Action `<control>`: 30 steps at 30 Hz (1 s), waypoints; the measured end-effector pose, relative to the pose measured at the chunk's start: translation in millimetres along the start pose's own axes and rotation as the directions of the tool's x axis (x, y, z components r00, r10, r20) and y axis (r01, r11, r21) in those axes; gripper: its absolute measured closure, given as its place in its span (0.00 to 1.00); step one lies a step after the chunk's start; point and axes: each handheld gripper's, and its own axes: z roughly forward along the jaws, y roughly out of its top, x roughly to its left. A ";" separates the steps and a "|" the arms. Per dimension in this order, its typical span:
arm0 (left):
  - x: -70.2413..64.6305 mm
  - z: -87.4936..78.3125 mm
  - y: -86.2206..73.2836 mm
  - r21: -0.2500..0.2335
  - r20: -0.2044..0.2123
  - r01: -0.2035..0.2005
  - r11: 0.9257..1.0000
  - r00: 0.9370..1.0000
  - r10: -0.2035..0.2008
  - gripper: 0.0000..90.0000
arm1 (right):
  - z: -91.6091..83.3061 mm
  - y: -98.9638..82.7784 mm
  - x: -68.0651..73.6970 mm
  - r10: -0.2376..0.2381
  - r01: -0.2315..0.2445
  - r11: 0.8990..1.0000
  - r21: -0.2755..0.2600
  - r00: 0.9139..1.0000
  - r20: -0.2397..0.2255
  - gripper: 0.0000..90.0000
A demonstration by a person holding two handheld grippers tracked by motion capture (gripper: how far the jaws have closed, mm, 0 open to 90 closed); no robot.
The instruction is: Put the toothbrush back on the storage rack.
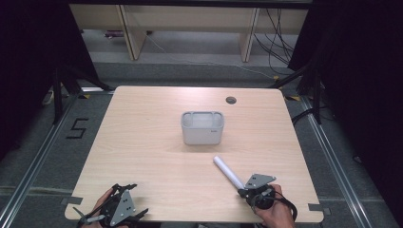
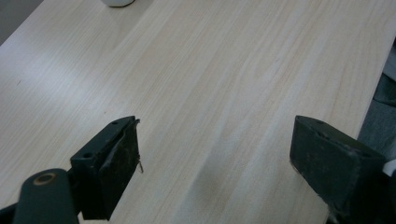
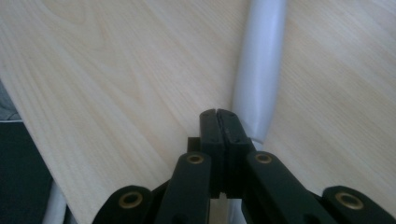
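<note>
A white rolled tube (image 1: pixel 228 172) lies slantwise on the wooden table (image 1: pixel 152 156), right of the middle and toward the front. My right gripper (image 1: pixel 243 191) sits at the tube's near end, close to the front edge. In the right gripper view this gripper (image 3: pixel 219 115) is shut, jaws pressed flat together, and the tube (image 3: pixel 259 65) runs alongside them on the right, touching or nearly so. My left gripper (image 1: pixel 124 188) rests at the front left corner. It stands open (image 2: pixel 215 126) over bare wood with nothing between its jaws.
A grey open-topped box (image 1: pixel 202 128) stands at the table's middle; its pale base (image 2: pixel 119 2) peeks in at the top of the left gripper view. A cable hole (image 1: pixel 231 100) sits near the far edge. Black stands flank the table on both sides.
</note>
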 end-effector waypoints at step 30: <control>-1.6 1.7 0.5 0.000 0.003 -0.006 1.000 1.000 0.006 0.17 | 1.6 3.4 -41.4 -0.017 0.012 0.999 0.039 0.992 0.126 1.00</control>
